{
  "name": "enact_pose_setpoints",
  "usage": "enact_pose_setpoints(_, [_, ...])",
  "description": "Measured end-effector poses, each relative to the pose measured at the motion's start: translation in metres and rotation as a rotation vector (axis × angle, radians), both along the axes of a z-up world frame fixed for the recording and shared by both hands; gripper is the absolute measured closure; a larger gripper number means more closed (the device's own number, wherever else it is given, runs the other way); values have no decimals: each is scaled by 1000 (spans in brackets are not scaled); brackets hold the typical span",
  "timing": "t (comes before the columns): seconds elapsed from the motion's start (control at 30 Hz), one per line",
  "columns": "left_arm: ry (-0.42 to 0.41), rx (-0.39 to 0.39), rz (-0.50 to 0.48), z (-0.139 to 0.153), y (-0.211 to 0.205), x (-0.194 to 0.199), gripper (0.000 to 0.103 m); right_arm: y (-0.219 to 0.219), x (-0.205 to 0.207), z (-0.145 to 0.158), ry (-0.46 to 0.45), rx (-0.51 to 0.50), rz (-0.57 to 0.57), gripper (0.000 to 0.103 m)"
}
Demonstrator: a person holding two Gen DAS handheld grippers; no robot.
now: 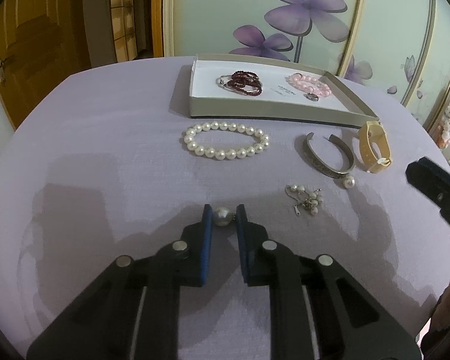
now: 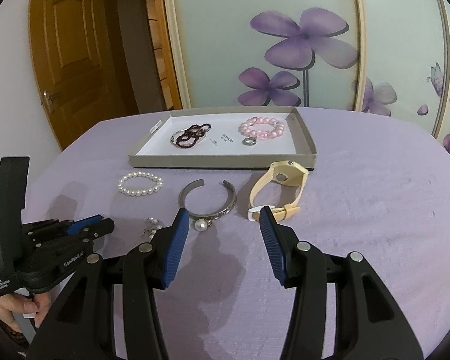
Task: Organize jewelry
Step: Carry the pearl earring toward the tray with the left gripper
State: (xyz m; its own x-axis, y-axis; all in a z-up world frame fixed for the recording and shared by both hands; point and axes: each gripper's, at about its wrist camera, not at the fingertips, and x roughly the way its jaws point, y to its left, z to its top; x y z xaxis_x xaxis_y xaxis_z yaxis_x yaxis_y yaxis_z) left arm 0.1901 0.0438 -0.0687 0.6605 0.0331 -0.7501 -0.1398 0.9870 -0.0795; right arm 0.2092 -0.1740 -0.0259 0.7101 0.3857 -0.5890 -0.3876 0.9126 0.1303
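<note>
Jewelry, assorted, on a lilac cloth-covered table [image 2: 360, 210]: a single large white pearl earring [image 1: 222, 216] sits between the blue pads of the left gripper [image 1: 224, 214], the fingers drawn close on either side of it; whether both pads press it cannot be told. Beside it to the right, a small tangle of pearl-and-chain pieces [image 1: 306, 199]. Farther back, a white pearl bead bracelet [image 1: 226, 139] lies flat, well apart from the left gripper. To its right, an open silver engraved cuff bangle [image 2: 208, 199] with another loose white pearl [image 2: 201, 225] touching its near edge. Just beside the cuff, a cream-strapped wristwatch [image 2: 280, 184] lying on its side, near the tray's front wall. A shallow grey cardboard tray with white lining [image 2: 219, 160] at the rear of the table holds a dark red bead strand coiled with a silver ring bangle [image 2: 190, 135] on the left, a pink bead bracelet [image 2: 262, 127] on the right, and a small silver ring [image 2: 250, 141] touching the pink beads. The right gripper [image 2: 223, 217] stands wide apart, empty, above the cloth before the cuff and watch.
</note>
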Motion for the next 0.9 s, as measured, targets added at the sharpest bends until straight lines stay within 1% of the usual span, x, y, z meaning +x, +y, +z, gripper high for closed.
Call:
enact_pose_setpoints(0.13, [3,-18,20,1,11,-2,87,8,6,-12,74,-6,30,53])
enact_pose_setpoints(0.27, [-15,-26,65,8,31,-7,87,18,15,-25,153,-13,51,62])
enact_pose_setpoints(0.3, [-23,-29,80,11,37,-9,87,20,16,-28,162,-16,52,63])
enact_pose_setpoints(0.33, [-30,-31,93,13,43,-10,87,24,18,-30,174,-23,53,66])
enact_pose_setpoints(0.37, [-35,-32,101,15,47,-10,87,25,19,-32,179,-27,54,68])
enact_pose_setpoints(0.5, [-64,-33,135,26,64,-12,87,35,26,-36,192,-53,46,68])
enact_pose_setpoints(0.57, [-75,-33,144,31,69,-11,87,38,30,-37,202,-59,43,71])
enact_pose_setpoints(0.63, [-88,-32,150,37,74,-12,87,42,34,-39,209,-69,36,72])
enact_pose_setpoints(0.77, [-103,-24,154,44,79,-10,87,46,40,-38,203,-90,32,76])
enact_pose_setpoints(0.9, [-104,-23,152,45,80,-9,87,50,42,-39,199,-111,26,79])
